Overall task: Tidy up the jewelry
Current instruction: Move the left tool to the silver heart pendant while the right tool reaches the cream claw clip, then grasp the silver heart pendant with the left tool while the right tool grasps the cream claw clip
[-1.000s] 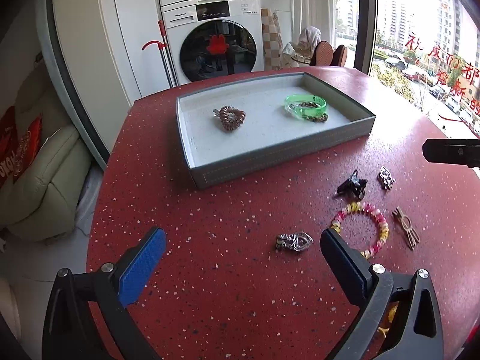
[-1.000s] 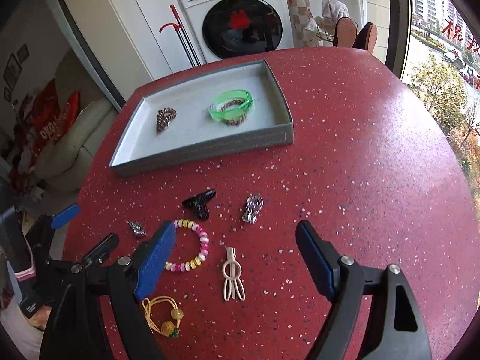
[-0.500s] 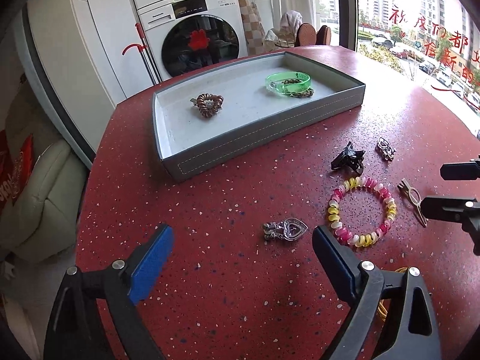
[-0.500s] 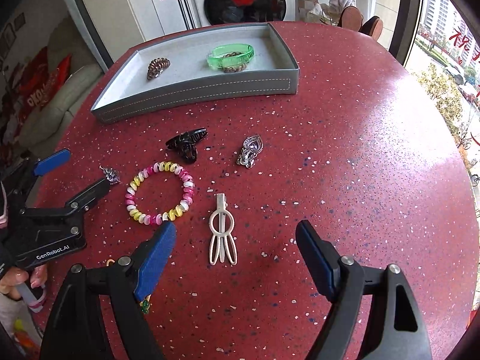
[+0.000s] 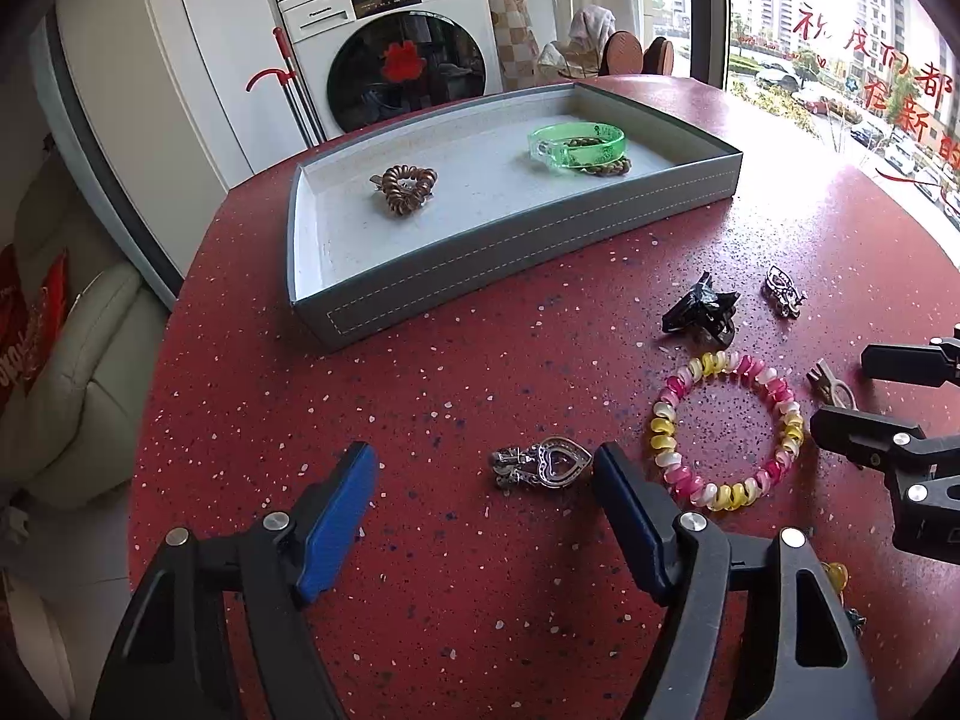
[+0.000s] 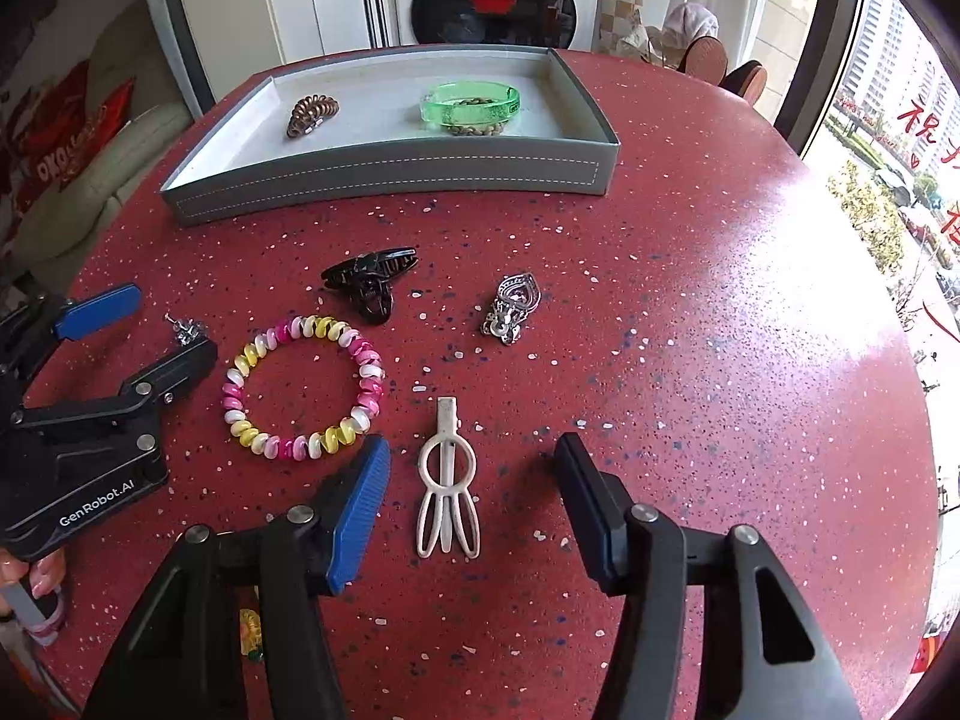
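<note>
A grey tray (image 5: 510, 258) (image 6: 390, 177) at the back of the red table holds a brown coil hair tie (image 5: 407, 181) (image 6: 311, 114) and a green bangle (image 5: 577, 144) (image 6: 470, 108). My left gripper (image 5: 486, 462) is open, low over the table, with a silver heart brooch (image 5: 543, 467) between its fingers, nearer the right one. My right gripper (image 6: 471, 459) is open around a white hair clip (image 6: 447, 480). A pink and yellow bead bracelet (image 5: 726, 429) (image 6: 303, 387), a black claw clip (image 5: 699, 312) (image 6: 369, 279) and a second silver brooch (image 5: 782, 291) (image 6: 511, 303) lie on the table.
A yellow hair tie (image 6: 251, 630) lies by my right gripper's left finger. The left gripper's body (image 6: 90, 420) is at the left of the right wrist view. A washing machine (image 5: 402, 48) and a sofa (image 5: 60, 360) stand beyond the table edge.
Both grippers have moved forward and down. The left one now has the silver heart brooch between its fingers; the right one now has the white hair clip between its fingers. Both stay open.
</note>
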`<state>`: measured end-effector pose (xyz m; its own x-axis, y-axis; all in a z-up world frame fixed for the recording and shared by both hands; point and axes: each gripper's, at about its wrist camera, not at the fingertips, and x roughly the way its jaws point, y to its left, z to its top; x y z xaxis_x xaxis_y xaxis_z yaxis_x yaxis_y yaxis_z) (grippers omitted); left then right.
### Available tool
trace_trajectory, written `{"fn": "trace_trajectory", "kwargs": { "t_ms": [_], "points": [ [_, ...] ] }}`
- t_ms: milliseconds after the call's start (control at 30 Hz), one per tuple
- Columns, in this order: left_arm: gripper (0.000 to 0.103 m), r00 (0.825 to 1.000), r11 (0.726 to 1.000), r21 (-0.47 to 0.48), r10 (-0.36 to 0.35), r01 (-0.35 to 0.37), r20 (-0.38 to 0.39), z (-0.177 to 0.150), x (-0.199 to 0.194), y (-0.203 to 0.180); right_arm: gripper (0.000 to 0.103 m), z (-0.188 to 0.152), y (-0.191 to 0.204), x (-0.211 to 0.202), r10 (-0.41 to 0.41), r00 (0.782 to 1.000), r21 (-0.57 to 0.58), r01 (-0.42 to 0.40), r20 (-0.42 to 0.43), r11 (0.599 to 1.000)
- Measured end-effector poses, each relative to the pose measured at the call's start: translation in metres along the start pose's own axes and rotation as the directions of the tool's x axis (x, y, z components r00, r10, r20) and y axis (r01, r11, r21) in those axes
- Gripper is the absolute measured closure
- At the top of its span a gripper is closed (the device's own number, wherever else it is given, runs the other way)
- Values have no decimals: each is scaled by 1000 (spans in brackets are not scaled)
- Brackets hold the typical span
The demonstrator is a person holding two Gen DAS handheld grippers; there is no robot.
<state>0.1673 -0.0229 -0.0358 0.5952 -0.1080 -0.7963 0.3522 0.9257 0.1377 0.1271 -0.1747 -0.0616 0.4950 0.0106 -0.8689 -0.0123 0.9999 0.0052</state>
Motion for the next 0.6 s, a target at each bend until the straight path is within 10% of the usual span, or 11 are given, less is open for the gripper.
{"fn": "trace_trajectory", "kwargs": {
  "t_ms": [300, 500, 600],
  "points": [
    [51, 998, 998, 0, -56, 56, -6, -2, -5, -7, 81, 3, 4, -1, 10, 1000, -8, -10, 6, 1000],
    [55, 998, 998, -7, -63, 63, 7, -2, -10, -6, 82, 1, 1, -2, 32, 999, 17, -32, 11, 999],
    [81, 995, 994, -34, -99, 99, -2, -1, -10, -1, 82, 1, -5, -3, 52, 999, 41, -53, 10, 998]
  ]
}}
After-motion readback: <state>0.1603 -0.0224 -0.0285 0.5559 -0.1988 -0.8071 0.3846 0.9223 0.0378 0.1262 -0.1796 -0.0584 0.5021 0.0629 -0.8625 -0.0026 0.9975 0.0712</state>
